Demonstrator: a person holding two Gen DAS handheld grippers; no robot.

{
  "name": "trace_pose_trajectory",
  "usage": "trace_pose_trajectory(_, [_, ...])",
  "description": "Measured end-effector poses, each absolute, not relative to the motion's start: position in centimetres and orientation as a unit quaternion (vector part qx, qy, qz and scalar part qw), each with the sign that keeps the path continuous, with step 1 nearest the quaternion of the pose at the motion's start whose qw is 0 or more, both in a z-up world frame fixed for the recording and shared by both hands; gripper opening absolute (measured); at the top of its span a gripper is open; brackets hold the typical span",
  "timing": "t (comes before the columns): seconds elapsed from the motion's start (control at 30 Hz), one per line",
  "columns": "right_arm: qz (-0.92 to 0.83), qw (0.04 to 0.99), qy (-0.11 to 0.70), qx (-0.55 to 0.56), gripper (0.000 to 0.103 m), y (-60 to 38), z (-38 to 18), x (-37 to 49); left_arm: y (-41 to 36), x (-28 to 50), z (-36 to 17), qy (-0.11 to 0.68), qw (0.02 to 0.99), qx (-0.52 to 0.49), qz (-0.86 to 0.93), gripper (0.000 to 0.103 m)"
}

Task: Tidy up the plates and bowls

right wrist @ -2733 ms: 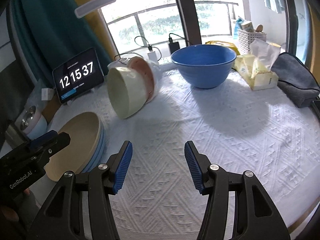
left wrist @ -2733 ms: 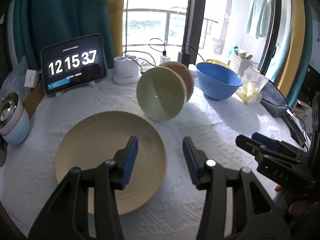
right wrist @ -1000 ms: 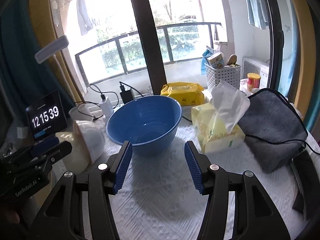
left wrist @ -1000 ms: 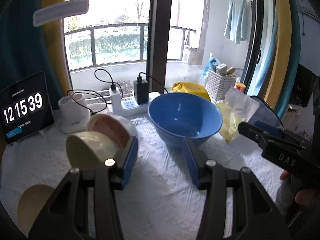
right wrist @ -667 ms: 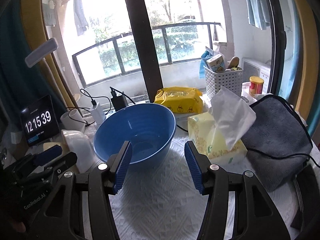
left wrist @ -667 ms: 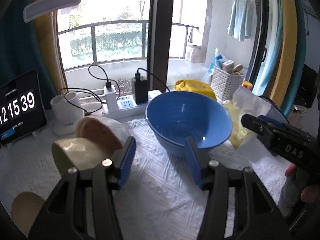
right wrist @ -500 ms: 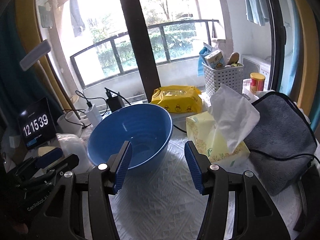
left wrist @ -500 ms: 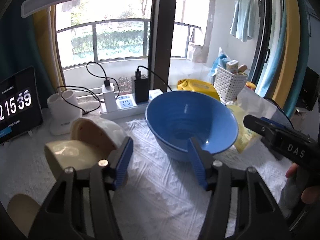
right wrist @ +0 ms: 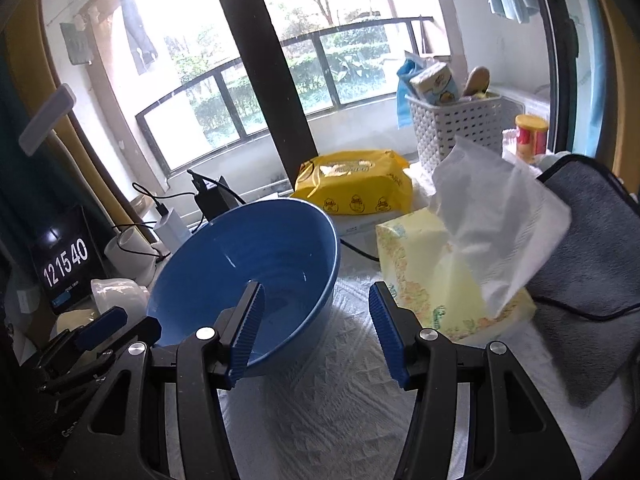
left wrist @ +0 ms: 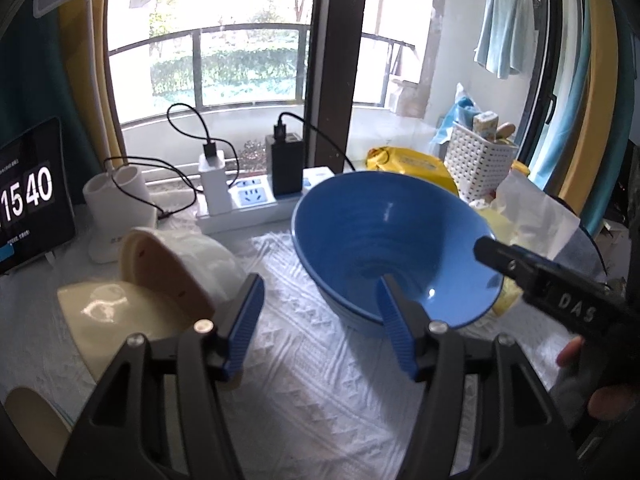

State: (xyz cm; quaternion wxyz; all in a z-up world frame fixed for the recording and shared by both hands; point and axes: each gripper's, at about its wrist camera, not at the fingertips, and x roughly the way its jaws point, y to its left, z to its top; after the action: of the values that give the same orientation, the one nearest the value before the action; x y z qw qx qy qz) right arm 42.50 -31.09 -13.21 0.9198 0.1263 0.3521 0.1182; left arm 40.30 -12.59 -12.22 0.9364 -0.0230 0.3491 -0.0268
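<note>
A large blue bowl (left wrist: pixel 384 240) stands upright on the white cloth and fills the middle of both views. My left gripper (left wrist: pixel 320 320) is open at its near left side, the right fingertip over the bowl's inside and the left one outside. My right gripper (right wrist: pixel 316 320) is open at the bowl's (right wrist: pixel 248 264) right side, straddling the wall without pressing on it. Two small bowls lie tipped on their sides to the left, a cream one (left wrist: pixel 120 320) and a white one with a pink inside (left wrist: pixel 176 268). A beige plate (left wrist: pixel 28 420) peeks in at the bottom left.
A tissue box (right wrist: pixel 440 276) sits close to the bowl's right, with a grey cloth (right wrist: pixel 592 260) beyond it. Behind are a yellow wipes pack (right wrist: pixel 352 188), a white basket (right wrist: pixel 456 128), a power strip with chargers (left wrist: pixel 248 204) and a tablet clock (left wrist: pixel 28 196).
Both grippers have come forward and down onto the blue bowl, which now fills the views. The left jaws have spread a little wider. The bowls on the table have not moved.
</note>
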Motion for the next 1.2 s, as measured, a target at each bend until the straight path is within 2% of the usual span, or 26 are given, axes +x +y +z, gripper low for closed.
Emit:
trace_pose_trajectory(0.33, [0.108,0.915,0.369,0.124,0.057,-30.8,-15.1,43.6,-13.2,41.6,-13.3,0.362,0.931,-0.027,-0.024,0.060])
trace_pose_trajectory(0.43, [0.109,0.911,0.378,0.120,0.045,-30.7,-15.6,44.0,-13.5,41.8,-13.7,0.368,0.930,-0.021,-0.020,0.060])
trace_pose_trajectory(0.57, [0.118,0.904,0.395,0.113,0.022,-30.2,-16.4,44.1,-14.3,41.7,-14.2,0.365,0.930,-0.003,-0.032,0.060])
trace_pose_trajectory(0.6, [0.119,0.904,0.395,0.110,0.020,-30.1,-16.4,44.0,-14.5,41.6,-14.4,0.366,0.930,0.003,-0.033,0.059])
trace_pose_trajectory(0.83, [0.129,0.909,0.384,0.100,0.019,-29.6,-15.6,43.3,-15.0,40.8,-14.1,0.355,0.934,0.011,-0.044,0.054])
trace_pose_trajectory(0.9, [0.128,0.908,0.386,0.102,0.019,-29.6,-15.8,43.2,-14.9,40.7,-14.1,0.354,0.934,0.013,-0.043,0.050])
trace_pose_trajectory(1.2, [0.119,0.912,0.379,0.105,0.019,-29.9,-14.8,42.3,-14.6,39.3,-13.0,0.345,0.937,0.007,-0.052,0.047])
